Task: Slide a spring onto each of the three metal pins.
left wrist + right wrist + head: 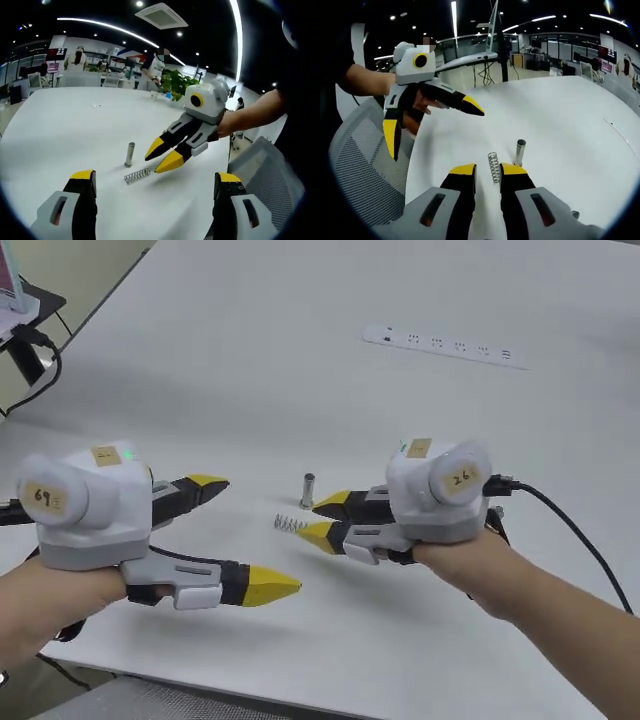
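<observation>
A short metal pin (pixel 308 490) stands upright on the white table (pixel 300 360). A small coil spring (pixel 289 524) lies flat just in front of it. My right gripper (pixel 320 518) is open by a narrow gap, its yellow tips right beside the spring. In the right gripper view the spring (pixel 494 166) lies just ahead of the gripper (pixel 488 170), its near end reaching between the tips, and the pin (pixel 519 152) stands to the right. My left gripper (pixel 245 533) is wide open and holds nothing, a short way left of the spring (pixel 137 175) and pin (pixel 130 154).
A white power strip (pixel 445 345) lies at the far side of the table. A black cable (pixel 570 525) trails from the right gripper. The table's near edge (pixel 300 695) runs just below the hands. A grey mesh chair (pixel 365 165) stands behind the left gripper.
</observation>
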### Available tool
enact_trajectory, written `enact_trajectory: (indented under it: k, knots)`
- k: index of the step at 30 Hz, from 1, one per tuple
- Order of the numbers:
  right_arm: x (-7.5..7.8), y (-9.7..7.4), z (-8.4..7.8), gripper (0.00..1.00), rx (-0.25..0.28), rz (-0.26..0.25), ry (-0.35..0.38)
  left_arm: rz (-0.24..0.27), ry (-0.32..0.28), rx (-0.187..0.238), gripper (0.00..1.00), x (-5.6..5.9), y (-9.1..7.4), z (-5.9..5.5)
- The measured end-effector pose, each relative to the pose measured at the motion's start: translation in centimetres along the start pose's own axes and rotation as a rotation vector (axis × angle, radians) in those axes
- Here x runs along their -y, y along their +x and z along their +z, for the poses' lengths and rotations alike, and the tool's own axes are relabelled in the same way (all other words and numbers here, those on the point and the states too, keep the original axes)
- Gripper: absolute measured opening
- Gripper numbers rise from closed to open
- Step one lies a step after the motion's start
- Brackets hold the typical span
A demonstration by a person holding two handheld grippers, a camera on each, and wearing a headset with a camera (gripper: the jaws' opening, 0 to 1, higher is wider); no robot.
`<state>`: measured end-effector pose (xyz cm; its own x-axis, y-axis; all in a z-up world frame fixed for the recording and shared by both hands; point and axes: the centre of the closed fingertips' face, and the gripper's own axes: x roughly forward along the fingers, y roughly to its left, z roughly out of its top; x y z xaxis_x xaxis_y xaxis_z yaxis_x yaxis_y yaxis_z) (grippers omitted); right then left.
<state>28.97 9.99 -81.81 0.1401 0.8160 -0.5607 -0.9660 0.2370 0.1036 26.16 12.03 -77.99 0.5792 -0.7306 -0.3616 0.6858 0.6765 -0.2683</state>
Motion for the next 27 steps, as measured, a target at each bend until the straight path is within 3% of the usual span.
enact_trajectory:
  k: [6,9,27]
  knots:
    - [0.6,1.1,-0.9,0.15,-0.047,-0.015,-0.003,-0.001,-0.006,-0.005,0.95,0.1,-0.1,-0.3]
    - [0.8,1.5,-2.0,0.14,-0.095,-0.02,0.015,0.003,-0.01,-0.006,0.95,0.0,-0.3,-0.5]
    - [1.1,1.9,-2.9,0.08,-0.137,-0.019,-0.084,0.002,-0.015,-0.015,0.94,0.1,-0.3,-0.7]
